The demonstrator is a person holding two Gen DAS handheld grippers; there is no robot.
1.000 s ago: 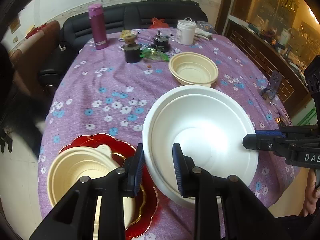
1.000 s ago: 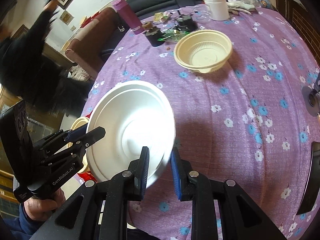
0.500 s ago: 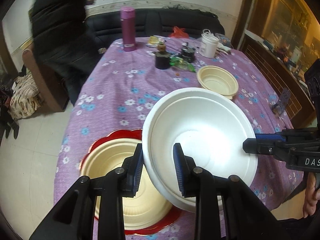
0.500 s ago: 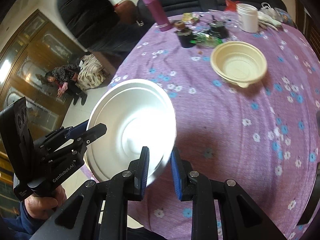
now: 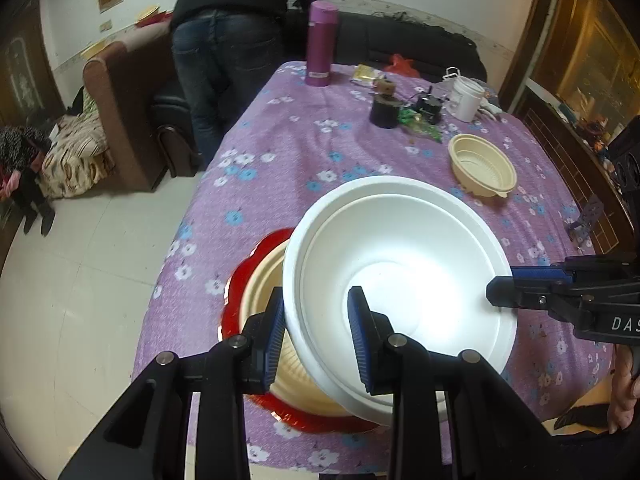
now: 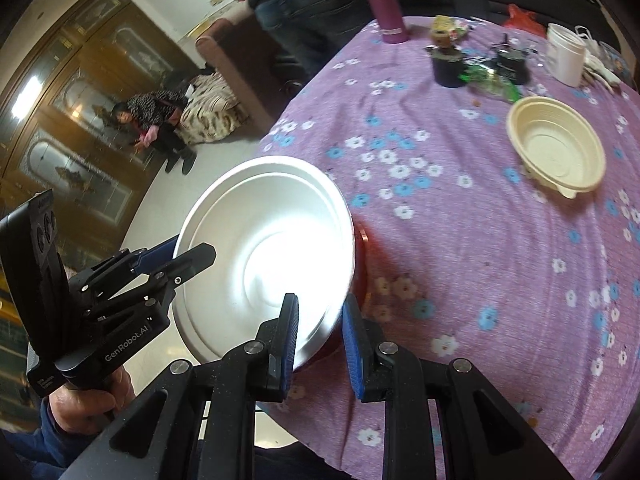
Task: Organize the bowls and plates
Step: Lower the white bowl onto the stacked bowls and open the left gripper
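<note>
Both grippers hold a large white foam bowl (image 5: pixel 400 280) in the air, slightly tilted. My left gripper (image 5: pixel 318 304) is shut on its near rim, and my right gripper (image 5: pixel 504 284) is clamped on the right rim. Under the bowl, a cream bowl (image 5: pixel 264 288) sits on a red scalloped plate (image 5: pixel 240 280) near the table's left edge. In the right wrist view the right gripper (image 6: pixel 320 332) pinches the white bowl (image 6: pixel 268 256) while the left gripper (image 6: pixel 192 250) grips its far side. A second cream bowl (image 5: pixel 482 168) (image 6: pixel 556 152) stands alone further back.
A purple flask (image 5: pixel 322 44), a black jar (image 5: pixel 384 110) and a white tub (image 5: pixel 466 98) crowd the far end of the flowered purple tablecloth (image 5: pixel 288 152). A person (image 5: pixel 228 40) stands by the table's far left corner. The table edge drops to the floor on the left.
Both grippers have carried the white bowl leftward until it hangs over the cream bowl and red plate. A person has come into view at the far left of the table.
</note>
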